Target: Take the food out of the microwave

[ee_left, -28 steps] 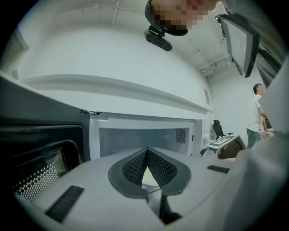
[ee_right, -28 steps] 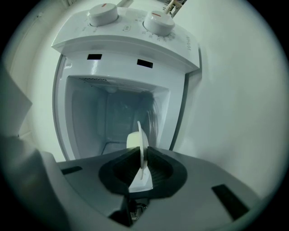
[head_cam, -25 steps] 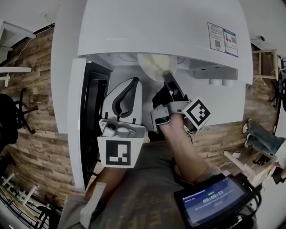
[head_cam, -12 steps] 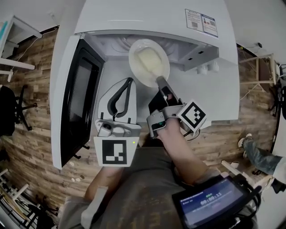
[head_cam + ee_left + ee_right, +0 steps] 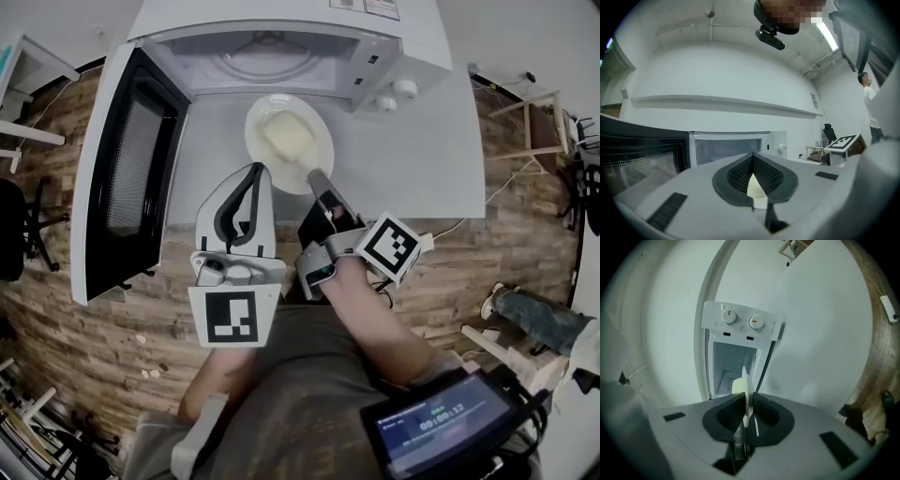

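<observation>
The right gripper [image 5: 314, 177] is clenched on the near rim of a white plate [image 5: 322, 152]. Its own view shows the rim edge-on, pinched between the two dark pads. The left gripper [image 5: 255, 169] has its jaws closed tip to tip and clamps nothing. Its tips sit at the plate's lower-left edge in the head view, and its own view shows a pale sliver through the gap behind the joined tips. Whether it touches the plate cannot be told. The plate carries a pale, creamy lump of food [image 5: 284, 138]. It lies in the upper centre of the head view, outside the microwave [image 5: 281, 37] and just in front of its open mouth, over the white table [image 5: 417, 164]. Whether it rests on the tabletop is unclear. The microwave is white and fills the top of that frame, with its cavity bare. Its door [image 5: 122, 178] is swung wide to the left and shows a dark meshed window. Two round knobs [image 5: 404, 89] sit to the right of the cavity. A marker cube [image 5: 389, 246] rides on the right gripper, in front of the person's bare forearm [image 5: 375, 319]. A tablet screen [image 5: 439, 427] glows at the lower right. Wood-plank floor [image 5: 84, 328] surrounds the table. A black office chair [image 5: 19, 230] stands at the left edge, and a light wooden frame [image 5: 539, 131] stands at the right.
</observation>
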A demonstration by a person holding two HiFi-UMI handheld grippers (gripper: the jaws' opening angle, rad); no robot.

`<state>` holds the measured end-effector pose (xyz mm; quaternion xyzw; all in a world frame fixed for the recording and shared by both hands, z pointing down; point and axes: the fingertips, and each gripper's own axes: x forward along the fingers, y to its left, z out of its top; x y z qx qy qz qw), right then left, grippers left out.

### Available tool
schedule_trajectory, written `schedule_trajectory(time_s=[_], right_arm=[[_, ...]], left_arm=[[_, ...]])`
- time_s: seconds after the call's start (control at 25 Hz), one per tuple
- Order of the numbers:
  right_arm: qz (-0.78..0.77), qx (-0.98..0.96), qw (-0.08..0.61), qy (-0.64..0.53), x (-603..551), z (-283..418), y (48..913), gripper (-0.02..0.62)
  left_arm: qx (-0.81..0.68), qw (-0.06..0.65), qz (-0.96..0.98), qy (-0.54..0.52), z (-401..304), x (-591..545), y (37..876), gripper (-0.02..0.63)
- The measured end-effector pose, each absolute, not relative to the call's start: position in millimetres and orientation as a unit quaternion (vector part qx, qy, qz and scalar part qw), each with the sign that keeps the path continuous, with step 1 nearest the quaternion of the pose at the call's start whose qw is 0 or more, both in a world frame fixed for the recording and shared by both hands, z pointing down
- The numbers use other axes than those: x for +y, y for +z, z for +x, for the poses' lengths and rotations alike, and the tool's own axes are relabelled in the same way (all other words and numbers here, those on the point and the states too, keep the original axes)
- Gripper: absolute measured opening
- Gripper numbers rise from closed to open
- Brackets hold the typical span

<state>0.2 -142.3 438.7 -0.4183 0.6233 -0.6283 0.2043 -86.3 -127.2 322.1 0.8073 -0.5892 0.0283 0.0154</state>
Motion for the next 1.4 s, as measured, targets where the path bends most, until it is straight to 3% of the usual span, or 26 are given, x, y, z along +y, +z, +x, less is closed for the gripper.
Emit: schedule_trajectory(time_s=[0.96, 1.2, 1.4], right_arm=[[-0.468, 0.643, 0.109, -0.596, -129, 11, 487, 0.056], [-0.480, 0.672, 0.057, -0.561, -131, 15, 490, 0.060], [-0.478, 0.700, 0.012, -0.531, -128, 14, 495, 0.114]], left_arm=[[-0.590, 0.042, 0.804, 0.051, -93, -114, 348, 0.008], [-0.582, 0.043, 0.810, 0.054, -85, -120, 349, 0.008], [-0.581, 0.043, 0.811, 0.054, -85, -122, 351, 0.008]])
